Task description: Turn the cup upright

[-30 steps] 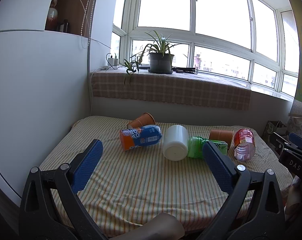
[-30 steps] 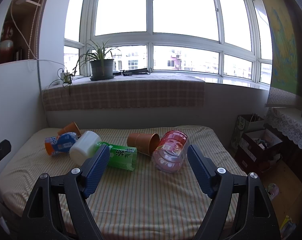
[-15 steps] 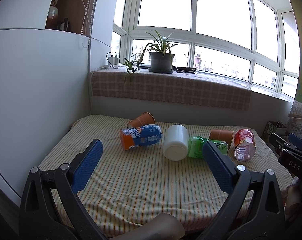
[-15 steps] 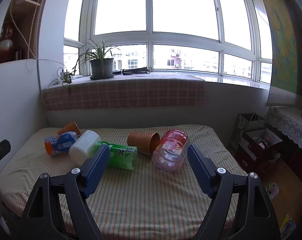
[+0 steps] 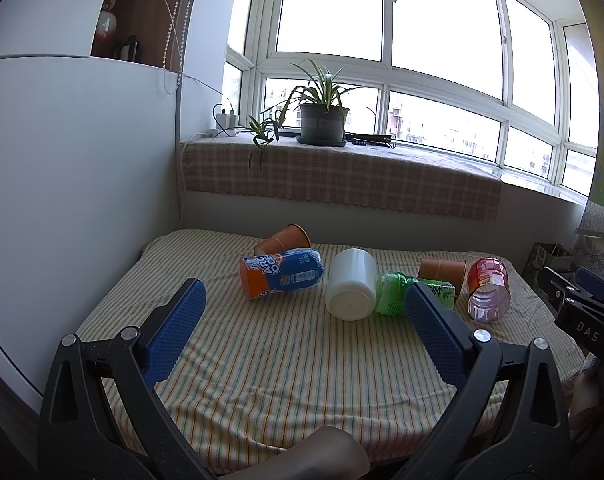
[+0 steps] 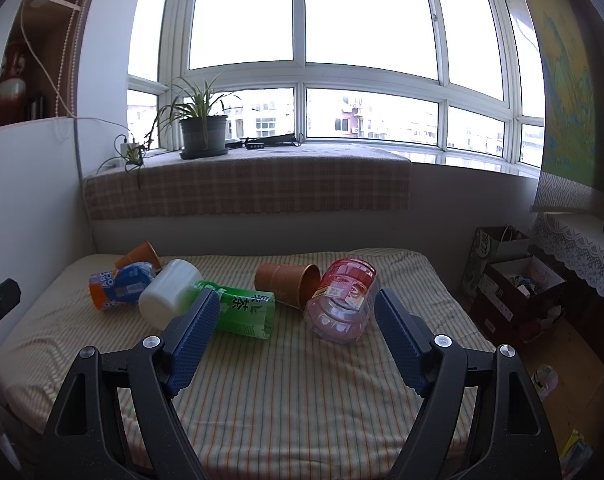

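Note:
Several cups lie on their sides on a striped bed [image 5: 286,364]. A white cup [image 5: 350,284] [image 6: 169,293] lies in the middle, its base toward me. A brown paper cup [image 5: 441,273] [image 6: 289,283] lies to its right, beside a pink clear cup [image 5: 488,290] [image 6: 344,304]. Another brown cup [image 5: 283,238] [image 6: 139,254] lies at the back left. My left gripper [image 5: 302,320] is open and empty, above the near bed. My right gripper [image 6: 294,328] is open and empty, short of the pink cup.
An orange-blue bottle [image 5: 280,274] [image 6: 116,285] and a green tea bottle [image 5: 406,294] [image 6: 238,308] lie among the cups. A potted plant [image 5: 322,120] stands on the checked window ledge [image 6: 246,188]. A white wall [image 5: 78,200] borders the bed's left; boxes and bags [image 6: 518,280] stand right.

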